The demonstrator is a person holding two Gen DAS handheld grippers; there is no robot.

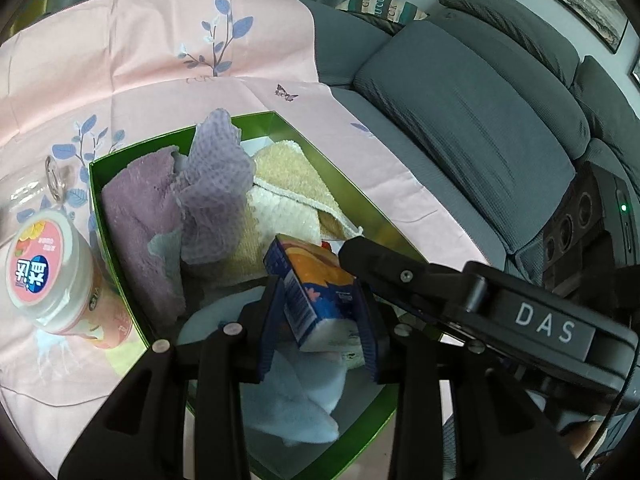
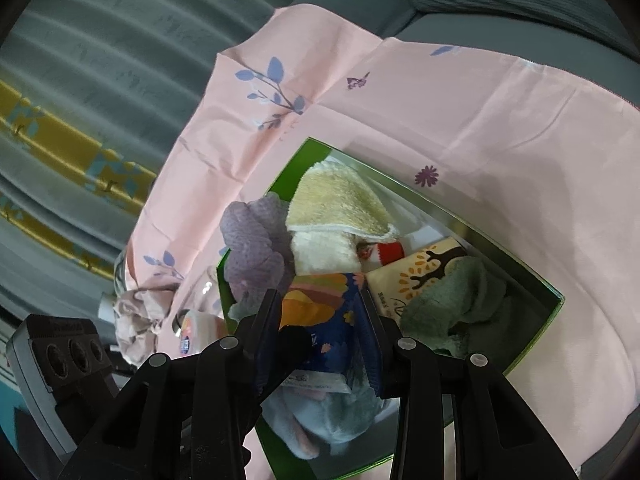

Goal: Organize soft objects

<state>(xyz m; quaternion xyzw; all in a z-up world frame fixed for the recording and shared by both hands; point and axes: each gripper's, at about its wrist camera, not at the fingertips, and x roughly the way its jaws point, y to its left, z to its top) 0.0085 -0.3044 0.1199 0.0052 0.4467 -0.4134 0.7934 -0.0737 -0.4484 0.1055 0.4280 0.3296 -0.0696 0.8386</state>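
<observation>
A green box (image 1: 120, 248) (image 2: 556, 300) sits on a pink floral cloth and holds soft things: a purple towel (image 1: 136, 216), a lilac mesh sponge (image 1: 216, 184) (image 2: 252, 248), a yellow-and-cream towel (image 1: 288, 184) (image 2: 336, 204), a light blue cloth (image 1: 296, 400) (image 2: 320, 420), a grey-green towel (image 2: 460, 304) and a cream tissue pack (image 2: 416, 268). Both grippers hold one blue-and-orange tissue pack (image 1: 316, 292) (image 2: 320, 320) over the box. My left gripper (image 1: 320, 320) is shut on it. My right gripper (image 2: 318, 340) is shut on it too; its arm crosses the left wrist view (image 1: 480, 300).
A pink-lidded jar (image 1: 48, 272) lies on the pink cloth (image 1: 160, 60) left of the box, with a clear glass object (image 1: 52, 180) behind it. A grey sofa (image 1: 460, 120) runs along the right. Curtains (image 2: 80, 80) hang behind. A crumpled pink cloth (image 2: 136, 320) lies left.
</observation>
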